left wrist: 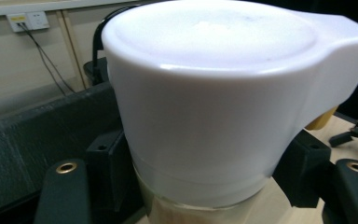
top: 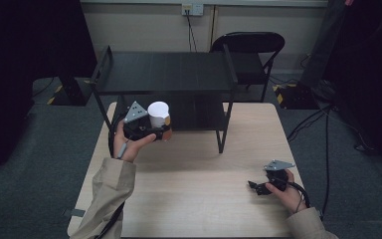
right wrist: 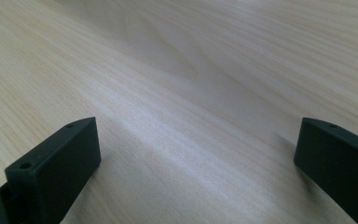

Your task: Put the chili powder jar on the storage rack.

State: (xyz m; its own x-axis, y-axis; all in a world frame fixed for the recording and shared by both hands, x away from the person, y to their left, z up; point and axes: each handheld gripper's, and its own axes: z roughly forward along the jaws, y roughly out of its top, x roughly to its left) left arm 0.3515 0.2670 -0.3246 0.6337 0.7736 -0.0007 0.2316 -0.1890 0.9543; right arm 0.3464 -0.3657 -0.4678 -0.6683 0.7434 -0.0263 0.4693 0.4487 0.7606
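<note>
Looks like the carry step: left tongs (top: 155,130) are clamped around the white cup (top: 158,113), held just short of the black shelf (top: 164,72), so next it needs lifting up onto it, while the right tongs (top: 256,186) sit wide apart and empty on the surface (top: 199,194).

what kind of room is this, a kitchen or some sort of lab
Probably a lab or recording room, not a kitchen: a bare wooden table on grey carpet, a black metal shelf rack on it, a folding chair and loose cables across the floor.
</note>
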